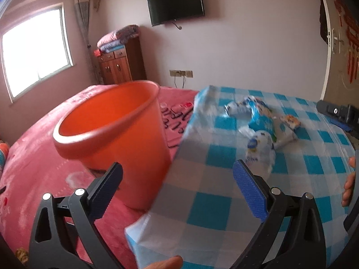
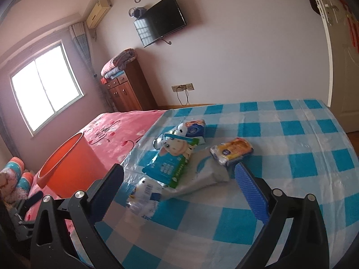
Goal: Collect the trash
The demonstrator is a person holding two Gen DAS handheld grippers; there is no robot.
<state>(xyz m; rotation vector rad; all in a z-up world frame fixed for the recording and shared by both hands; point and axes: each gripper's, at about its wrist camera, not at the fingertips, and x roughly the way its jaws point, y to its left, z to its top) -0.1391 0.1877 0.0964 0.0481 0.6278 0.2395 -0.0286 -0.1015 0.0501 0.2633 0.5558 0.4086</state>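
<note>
An orange plastic bucket stands on the pink bedspread, beside the edge of a blue-and-white checked cloth. Several crumpled wrappers lie on that cloth: a blue-and-green cow-print bag, a white-and-blue packet, a grey pouch and a yellow packet. My left gripper is open just in front of the bucket and the cloth's edge, holding nothing. Low over the cloth my right gripper is open too, its fingers either side of the wrapper pile. The bucket shows at the left of the right wrist view.
The pink bedspread stretches left toward a window. A wooden cabinet with folded blankets stands by the far wall under a television. A door is at the right. Fingers of a hand show at the right edge.
</note>
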